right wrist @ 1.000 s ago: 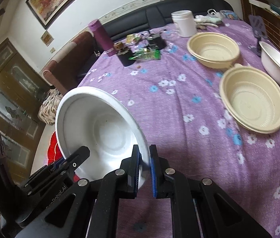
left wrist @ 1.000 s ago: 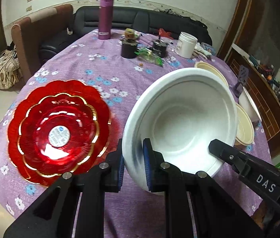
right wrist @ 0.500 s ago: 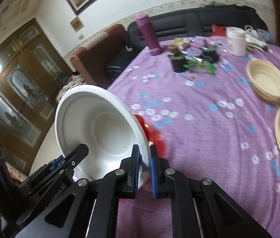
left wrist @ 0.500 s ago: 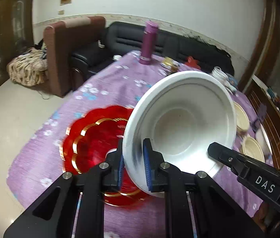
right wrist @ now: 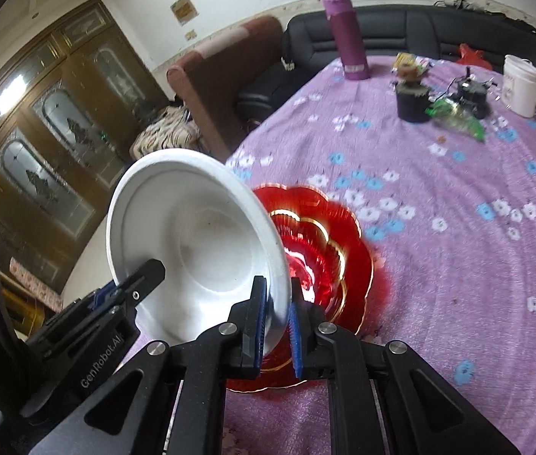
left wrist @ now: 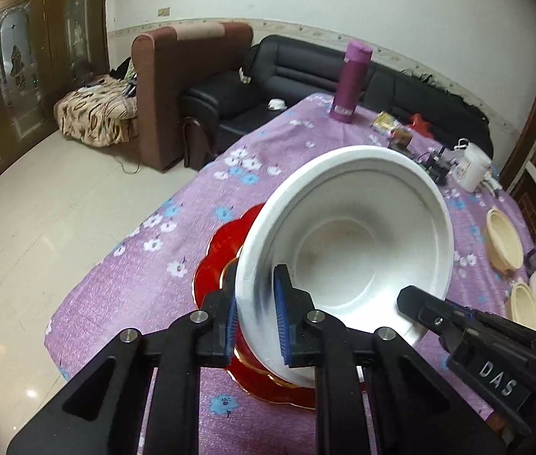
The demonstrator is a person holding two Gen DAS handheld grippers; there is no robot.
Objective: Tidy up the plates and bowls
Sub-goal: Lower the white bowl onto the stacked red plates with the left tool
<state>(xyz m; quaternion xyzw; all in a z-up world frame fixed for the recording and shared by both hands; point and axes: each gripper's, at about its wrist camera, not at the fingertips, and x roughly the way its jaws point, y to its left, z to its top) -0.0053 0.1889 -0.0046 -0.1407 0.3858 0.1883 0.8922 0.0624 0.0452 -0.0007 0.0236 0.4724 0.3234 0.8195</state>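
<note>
A white bowl (left wrist: 343,246) is tilted on its side and held off the table by both grippers at opposite points of its rim. My left gripper (left wrist: 254,303) is shut on the rim's left side. My right gripper (right wrist: 275,303) is shut on the rim's right side, and its finger (left wrist: 419,303) shows in the left wrist view. The bowl (right wrist: 199,235) hangs over a red scalloped plate (right wrist: 324,250) with gold trim, which lies flat on the purple flowered tablecloth. In the left wrist view the bowl hides most of the plate (left wrist: 214,258).
Two cream bowls (left wrist: 503,239) (left wrist: 522,303) sit at the table's right side. At the far end stand a purple flask (right wrist: 347,38), a black cup (right wrist: 412,102) and a white jar (right wrist: 520,83). The table's edge (left wrist: 123,250) drops to the floor on the left.
Both grippers have carried the white bowl leftward across the table until it hangs over the red plate. Both views have swung toward the sofa and cabinets.
</note>
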